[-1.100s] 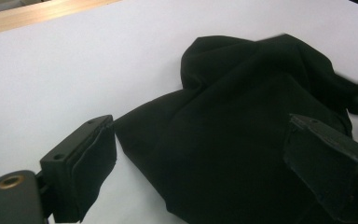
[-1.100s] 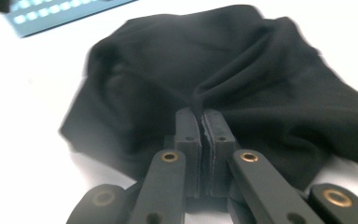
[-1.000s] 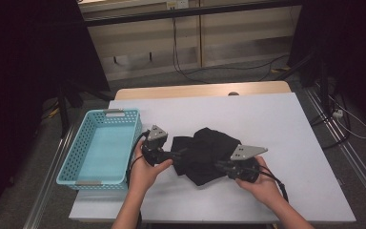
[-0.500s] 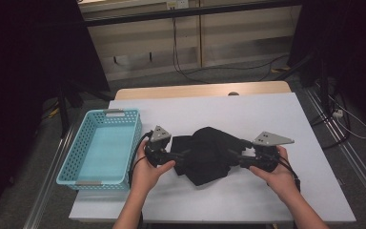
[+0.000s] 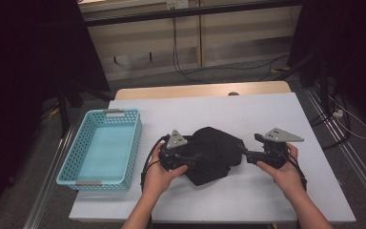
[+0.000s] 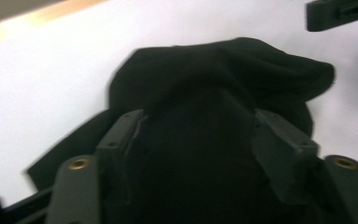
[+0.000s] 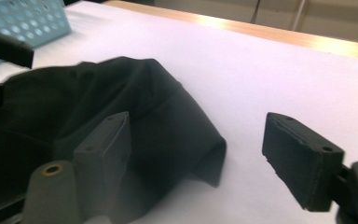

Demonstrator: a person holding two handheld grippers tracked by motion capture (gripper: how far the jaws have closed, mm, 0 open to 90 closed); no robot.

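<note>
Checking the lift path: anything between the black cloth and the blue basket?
Only bare white table between black cloth and blue basket, apart from the left tongs and cable, high view.

Bare table (image 5: 248, 112) beyond black cloth (image 5: 214, 152); turquoise basket (image 5: 102, 145) alongside at the left.

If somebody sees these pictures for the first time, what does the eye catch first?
First, the crumpled black cloth in the middle of the white table, dark against the pale top. The left gripper has its jaws around the cloth's left side, closing, while the right gripper sits open at its right edge. Left of them stands an empty turquoise basket.
</note>
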